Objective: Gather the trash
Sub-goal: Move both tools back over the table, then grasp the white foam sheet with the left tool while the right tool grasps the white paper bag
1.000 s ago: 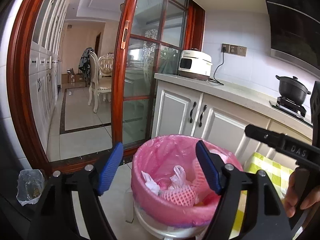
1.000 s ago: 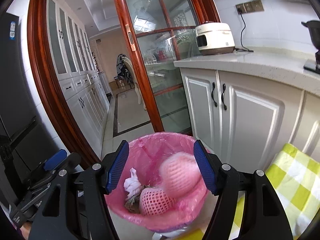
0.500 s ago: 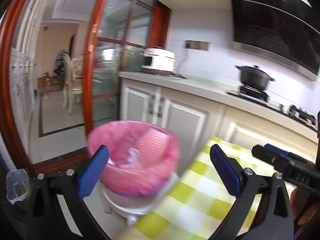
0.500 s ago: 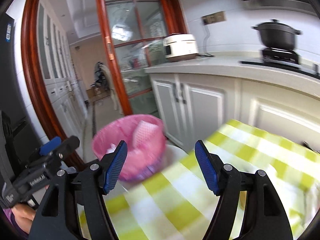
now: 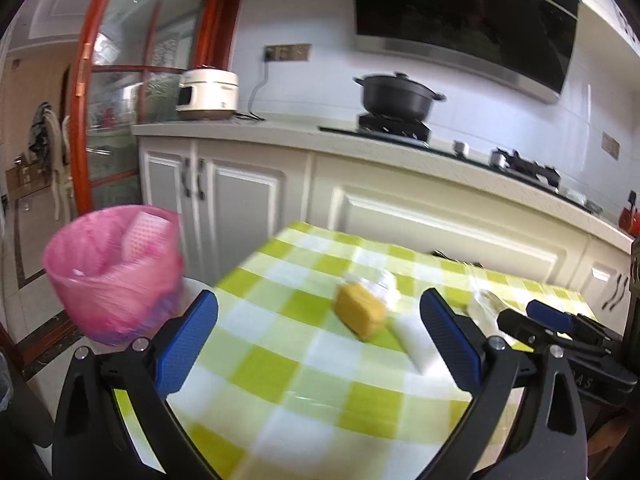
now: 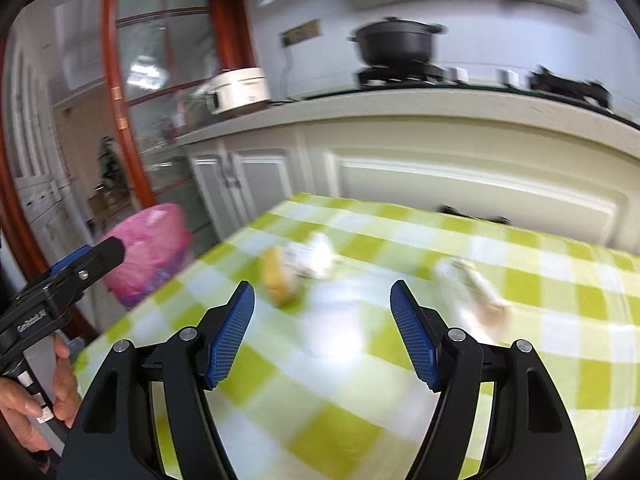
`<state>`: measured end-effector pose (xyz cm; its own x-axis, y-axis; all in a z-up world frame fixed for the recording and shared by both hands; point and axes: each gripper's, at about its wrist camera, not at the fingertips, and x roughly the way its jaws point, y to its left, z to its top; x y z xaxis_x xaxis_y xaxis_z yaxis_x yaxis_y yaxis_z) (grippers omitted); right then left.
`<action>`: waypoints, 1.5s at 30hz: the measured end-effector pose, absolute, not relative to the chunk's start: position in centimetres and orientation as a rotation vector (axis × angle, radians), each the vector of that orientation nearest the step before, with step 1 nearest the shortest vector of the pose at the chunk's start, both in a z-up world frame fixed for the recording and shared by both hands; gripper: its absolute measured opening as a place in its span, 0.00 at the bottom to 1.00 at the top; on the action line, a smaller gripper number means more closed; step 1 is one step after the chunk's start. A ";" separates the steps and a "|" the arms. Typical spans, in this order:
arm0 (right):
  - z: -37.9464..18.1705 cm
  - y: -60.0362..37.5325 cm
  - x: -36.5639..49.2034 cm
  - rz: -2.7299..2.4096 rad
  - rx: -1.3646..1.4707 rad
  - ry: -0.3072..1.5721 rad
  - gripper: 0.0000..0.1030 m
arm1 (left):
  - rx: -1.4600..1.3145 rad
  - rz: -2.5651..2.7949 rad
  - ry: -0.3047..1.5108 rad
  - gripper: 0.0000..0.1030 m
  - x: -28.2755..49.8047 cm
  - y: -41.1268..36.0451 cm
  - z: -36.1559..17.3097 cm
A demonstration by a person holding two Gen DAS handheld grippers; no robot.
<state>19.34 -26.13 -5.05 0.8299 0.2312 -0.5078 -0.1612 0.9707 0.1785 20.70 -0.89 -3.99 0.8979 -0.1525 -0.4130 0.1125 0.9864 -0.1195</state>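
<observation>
Yellow sponge (image 5: 360, 312) sits mid-tabletop (image 5: 280, 380) — both grippers, left (image 5: 320, 340) and right (image 6: 322, 332), hang wide, empty, ready to grab it for the pink bin (image 5: 112, 272).

Bright, even daylight fills both views, strongest around ten o'clock, where the glass door (image 5: 120, 92) shows pale reflections. Fisheye bending curves the edges, and dark vignette fills the corners. Motion blur smears the right wrist view heavily; the checked tablecloth (image 6: 400, 360) there is soft. The range hood (image 5: 464, 12) shows faint glare.
</observation>
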 end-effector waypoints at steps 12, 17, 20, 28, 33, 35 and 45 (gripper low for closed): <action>-8.2 -34.0 22.0 0.056 0.161 0.634 0.66 | -0.049 -0.219 0.545 0.95 24.5 -9.2 -7.5; -9.2 -34.5 24.3 0.071 0.141 0.690 0.66 | -0.059 -0.228 0.607 0.95 26.4 -11.7 -9.0; -9.9 -34.9 26.2 0.078 0.148 0.720 0.66 | -0.068 -0.218 0.622 0.95 27.1 -12.3 -9.5; -10.7 -34.4 29.6 0.113 0.125 0.783 0.66 | -0.072 -0.185 0.664 0.95 28.8 -13.5 -10.7; -11.4 -34.7 30.2 0.172 0.146 0.811 0.42 | -0.068 -0.170 0.705 0.95 30.1 -14.3 -11.7; -11.3 -34.9 29.8 0.178 0.143 0.799 0.32 | -0.059 -0.165 0.714 0.94 30.5 -14.5 -12.0; -10.1 -35.5 28.3 0.152 0.133 0.734 0.13 | -0.053 -0.158 0.771 0.62 32.1 -15.3 -12.9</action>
